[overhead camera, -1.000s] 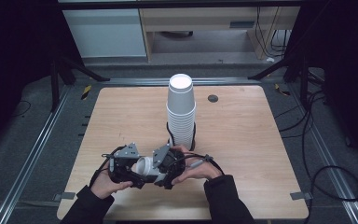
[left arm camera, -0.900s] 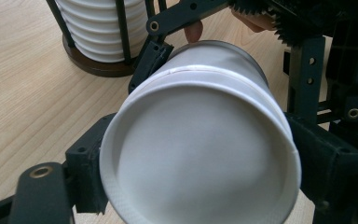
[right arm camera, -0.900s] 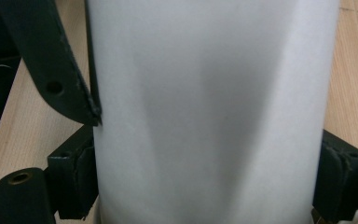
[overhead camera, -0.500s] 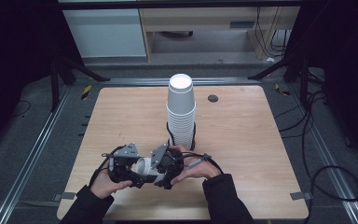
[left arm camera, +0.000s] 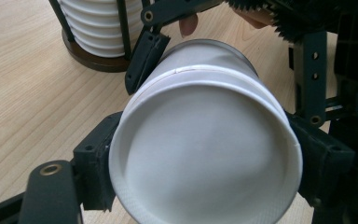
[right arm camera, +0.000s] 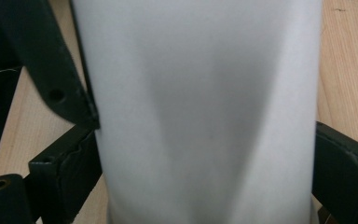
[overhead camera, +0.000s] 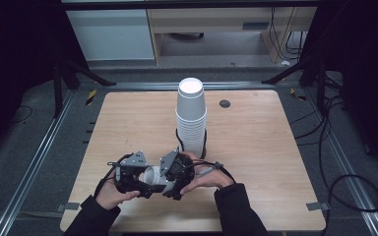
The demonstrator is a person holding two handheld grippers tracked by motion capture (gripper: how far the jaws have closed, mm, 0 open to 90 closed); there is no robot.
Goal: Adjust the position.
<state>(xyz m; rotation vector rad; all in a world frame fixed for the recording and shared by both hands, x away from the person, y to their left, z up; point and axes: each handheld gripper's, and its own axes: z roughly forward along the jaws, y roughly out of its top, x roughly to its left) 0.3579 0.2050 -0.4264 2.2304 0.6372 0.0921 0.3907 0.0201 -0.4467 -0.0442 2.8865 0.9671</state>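
White paper cup (overhead camera: pixel 153 175) lies on its side above the table's (overhead camera: pixel 256 142) near edge, clamped between the left gripper (overhead camera: pixel 137 178) and right gripper (overhead camera: pixel 173 173). From above it is a sliver; the left gripper view shows its closed bottom (left arm camera: pixel 205 154) pinched between both jaws, the right gripper view its wall (right arm camera: pixel 205 112) squeezed likewise. The cup stack (overhead camera: pixel 191 118) stands just behind. Nothing has shifted since half a second ago.

no writing, label, brand or number can be read anywhere. the white paper cup (left arm camera: pixel 205 144) is plain, the stacked cups (overhead camera: pixel 191 118) are unmarked, and the wooden tabletop (overhead camera: pixel 256 142) bears no sign or print.
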